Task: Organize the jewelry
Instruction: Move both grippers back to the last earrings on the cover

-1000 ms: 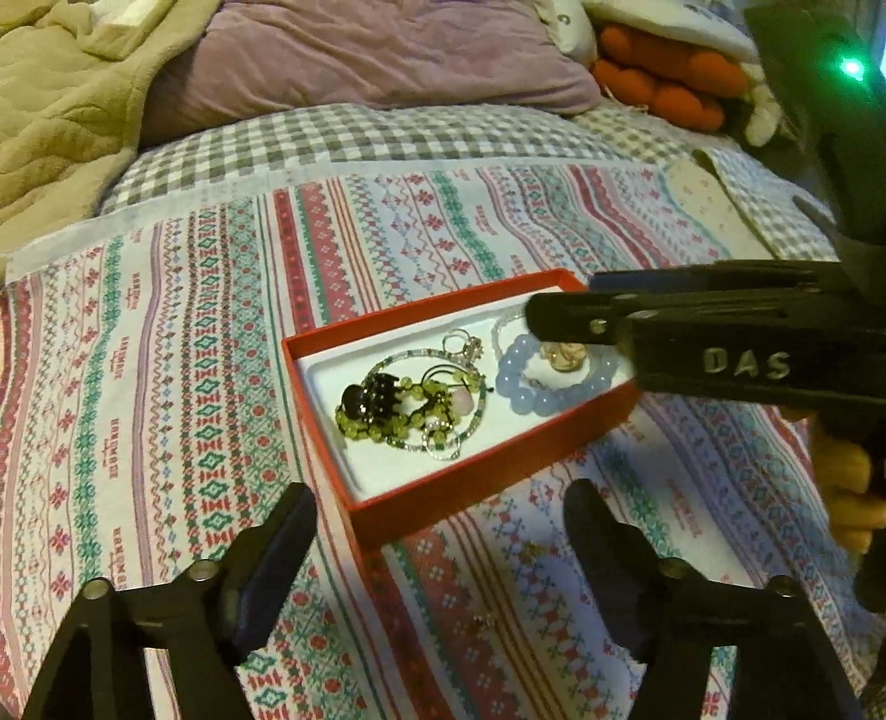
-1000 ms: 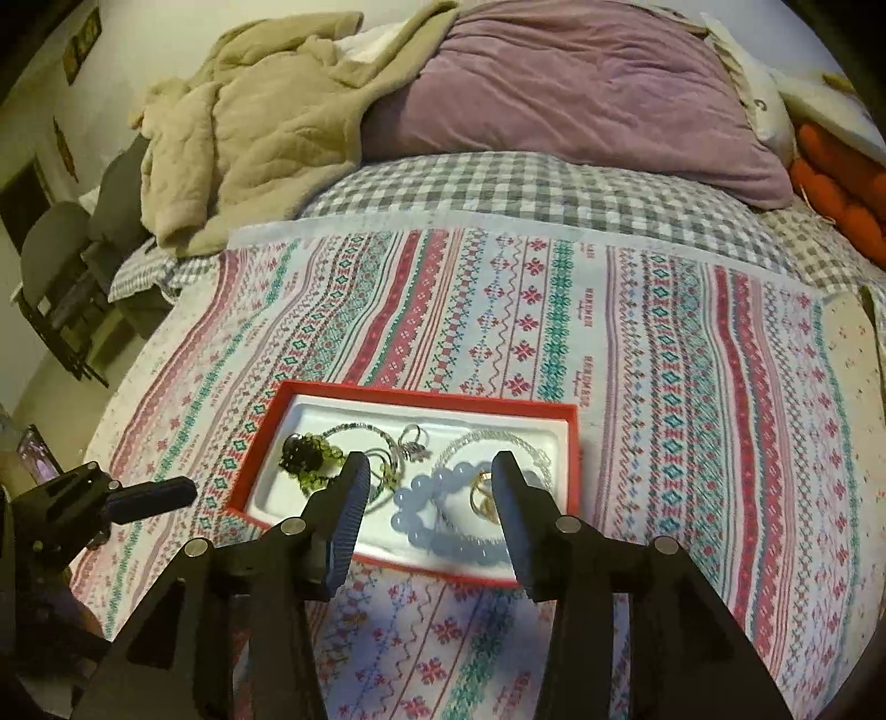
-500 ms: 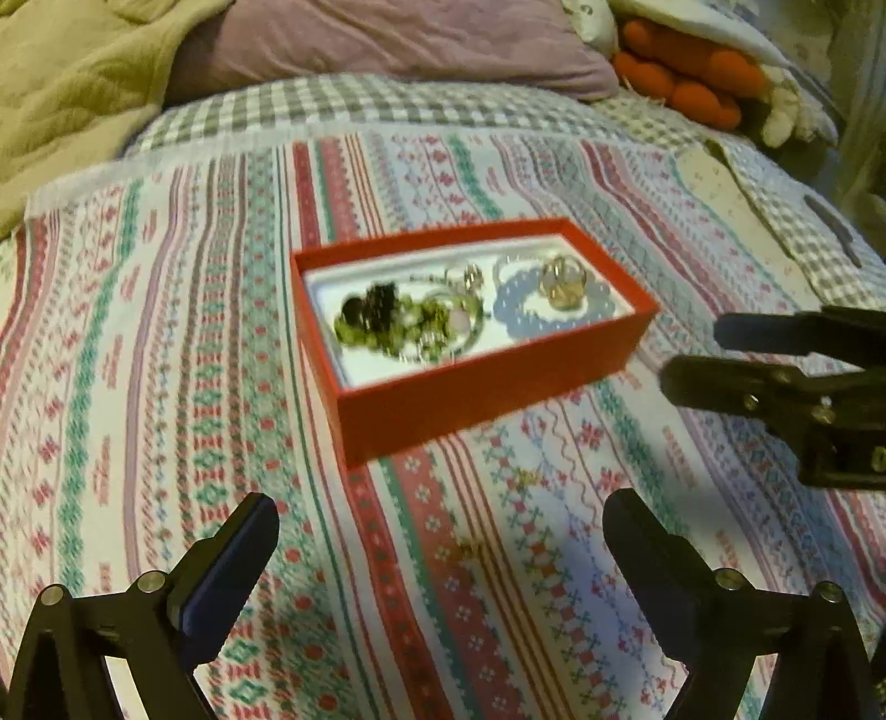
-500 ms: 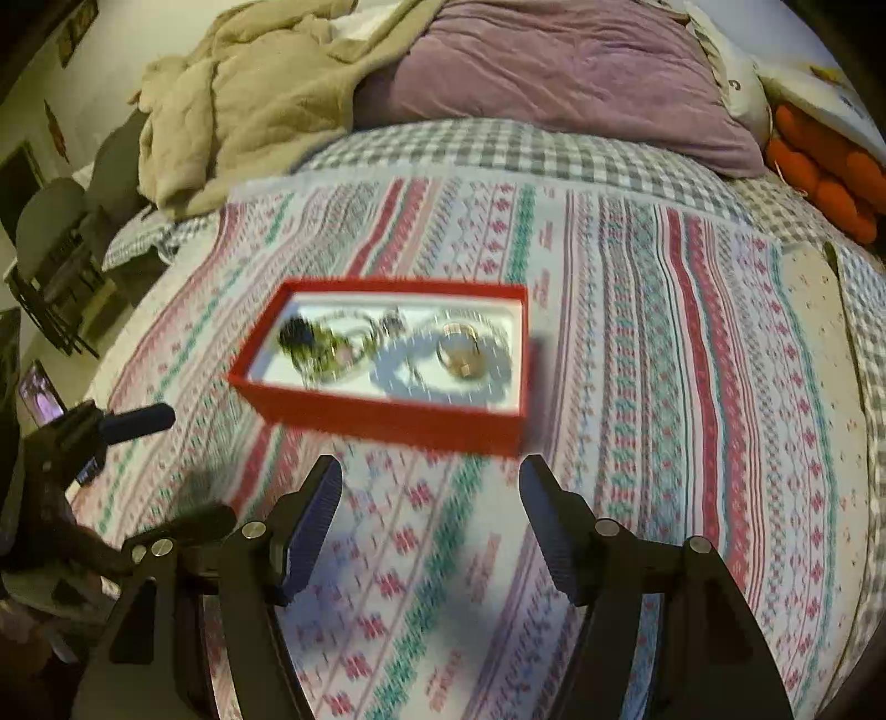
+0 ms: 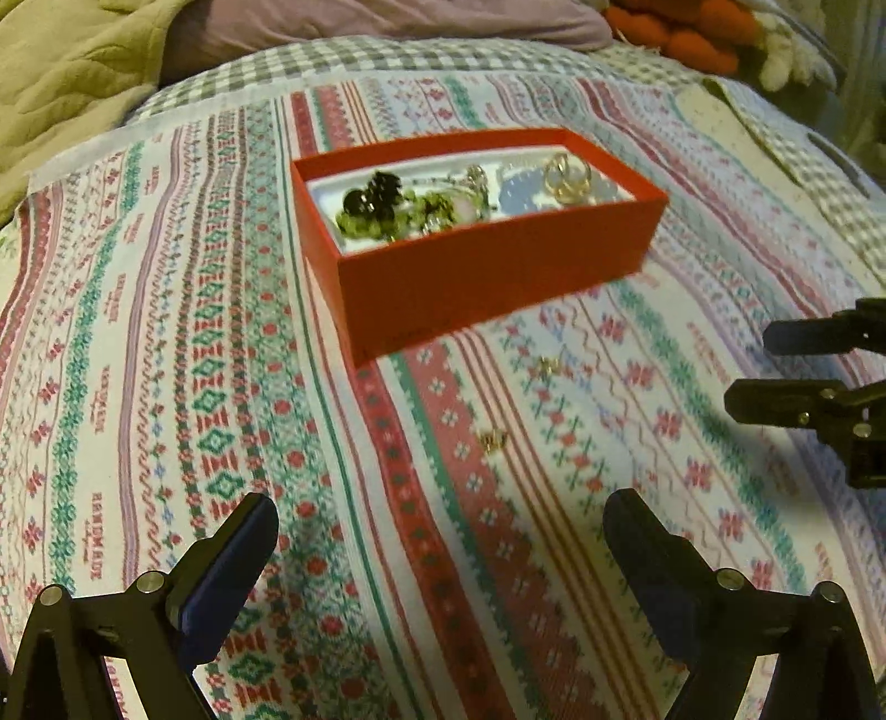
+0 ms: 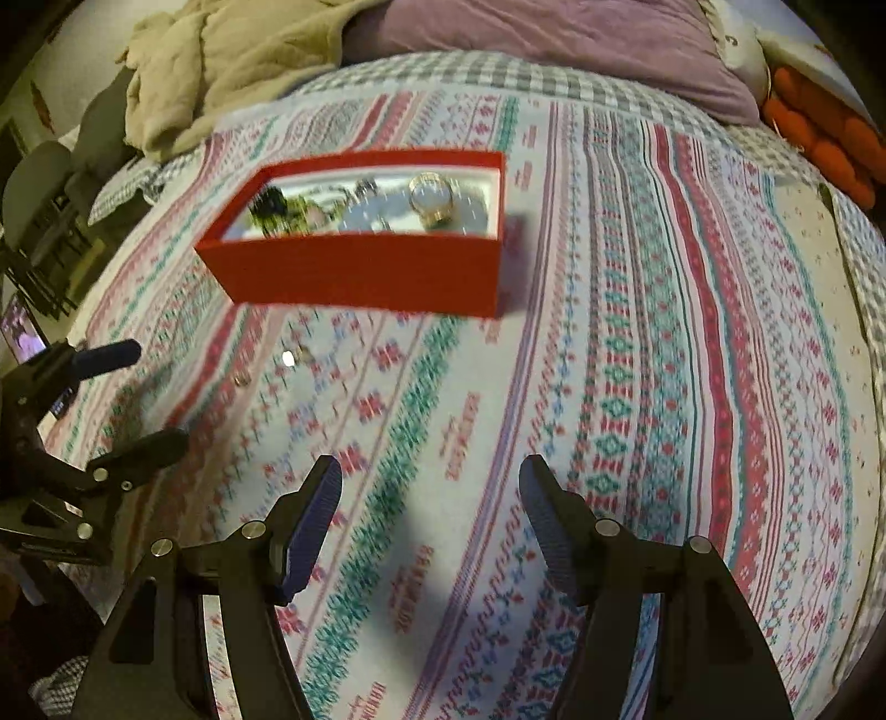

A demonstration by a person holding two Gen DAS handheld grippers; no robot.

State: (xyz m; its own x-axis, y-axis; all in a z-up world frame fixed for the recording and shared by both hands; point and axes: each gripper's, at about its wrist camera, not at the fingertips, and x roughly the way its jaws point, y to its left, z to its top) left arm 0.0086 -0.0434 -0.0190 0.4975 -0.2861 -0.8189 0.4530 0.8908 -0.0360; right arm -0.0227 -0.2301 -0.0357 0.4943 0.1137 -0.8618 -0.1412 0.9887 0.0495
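Most jewelry already lies in the red box [image 5: 487, 271] ahead of both released, empty claws, the left gripper [image 5: 437, 559] and right gripper [image 6: 432, 515], while two small gold pieces [image 5: 493, 439] remain on the bedspread [image 5: 166, 387] between box and claws.

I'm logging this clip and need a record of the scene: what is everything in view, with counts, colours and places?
Red box: one, red with white lining, on the bedspread.
Green bead jewelry: one cluster, green and black, left part of the box.
Pale blue bead bracelet: one, right part of the box.
Gold ring: one, lying on the bracelet.
Small gold pieces: two, loose on the bedspread in front of the box.
Patterned bedspread: one, red, green and white.
Purple pillow: one, far end.
Beige blanket: one, far left.
Orange plush: one, far right.
Left gripper: open, empty.
Right gripper: open, empty.
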